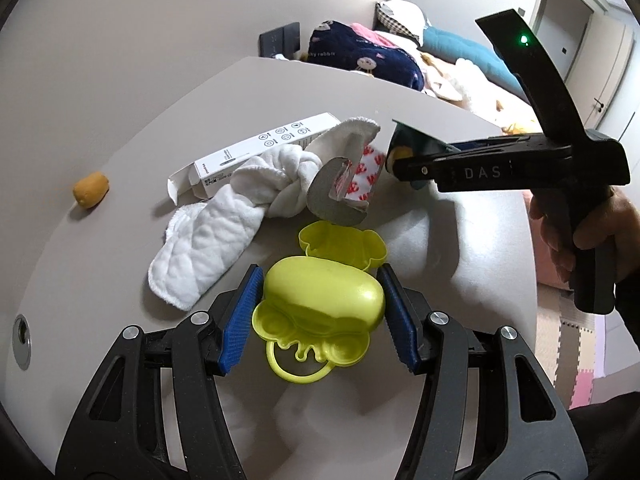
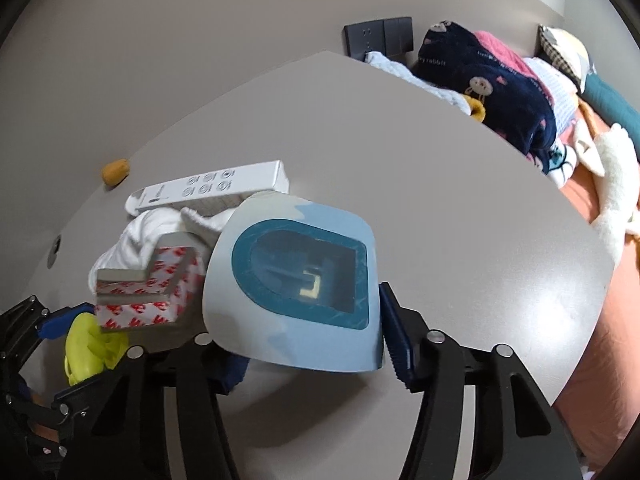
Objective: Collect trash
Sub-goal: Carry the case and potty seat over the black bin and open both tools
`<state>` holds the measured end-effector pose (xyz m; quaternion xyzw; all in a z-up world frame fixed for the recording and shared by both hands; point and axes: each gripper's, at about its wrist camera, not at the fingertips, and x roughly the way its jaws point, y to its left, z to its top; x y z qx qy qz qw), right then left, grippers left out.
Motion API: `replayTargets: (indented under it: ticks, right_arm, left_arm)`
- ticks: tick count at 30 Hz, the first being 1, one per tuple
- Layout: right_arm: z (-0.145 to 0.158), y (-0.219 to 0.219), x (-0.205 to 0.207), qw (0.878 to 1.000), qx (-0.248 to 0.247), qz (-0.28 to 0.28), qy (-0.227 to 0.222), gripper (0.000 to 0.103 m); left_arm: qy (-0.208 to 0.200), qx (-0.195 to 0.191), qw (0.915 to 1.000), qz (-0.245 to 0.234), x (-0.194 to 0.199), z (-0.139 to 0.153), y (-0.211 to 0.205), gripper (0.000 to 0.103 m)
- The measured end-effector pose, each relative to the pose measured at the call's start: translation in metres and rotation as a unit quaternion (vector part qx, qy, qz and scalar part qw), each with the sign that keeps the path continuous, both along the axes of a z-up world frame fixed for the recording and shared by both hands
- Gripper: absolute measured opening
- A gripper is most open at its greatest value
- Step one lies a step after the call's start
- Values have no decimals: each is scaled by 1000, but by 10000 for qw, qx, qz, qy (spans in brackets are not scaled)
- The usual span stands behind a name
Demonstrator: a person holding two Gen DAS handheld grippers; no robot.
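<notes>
My left gripper [image 1: 320, 276] is shut on a yellow-green plastic case [image 1: 324, 296], its blue pads against both sides. The case's hinged lid [image 1: 344, 242] lies open on the grey table [image 1: 120, 112]. Off to the right, a hand holds my right gripper [image 1: 400, 160] above the table. It is shut on a blue-and-white blister pack [image 2: 296, 272]; its right pad [image 2: 394, 336] presses the pack's edge and the left pad is hidden under the pack. A grey L-shaped foam piece with red-printed backing [image 1: 340, 188] lies beside a knotted white cloth [image 1: 224, 216].
A white carton with printed icons [image 1: 256, 148] lies behind the cloth. A small orange lump [image 1: 91, 190] sits alone at the left. There is a round hole [image 1: 21, 336] in the table near its left edge. Beyond the table's far edge is a bed piled with clothes [image 1: 368, 56].
</notes>
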<state>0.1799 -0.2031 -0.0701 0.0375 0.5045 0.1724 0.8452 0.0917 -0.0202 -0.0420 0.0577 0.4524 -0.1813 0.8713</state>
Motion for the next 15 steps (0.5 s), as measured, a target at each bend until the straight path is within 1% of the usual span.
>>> replayTargets:
  ticks: [6,15]
  right_arm:
    - [6,-6,-18,9998,193,-15,-15,56]
    - [28,-20,-49,9991,311,-147,-235,56]
  left_arm:
    - [-87,0,10000,3,-16,7,1,57]
    - [-237,17,9997,-13,-34,18,-7,57]
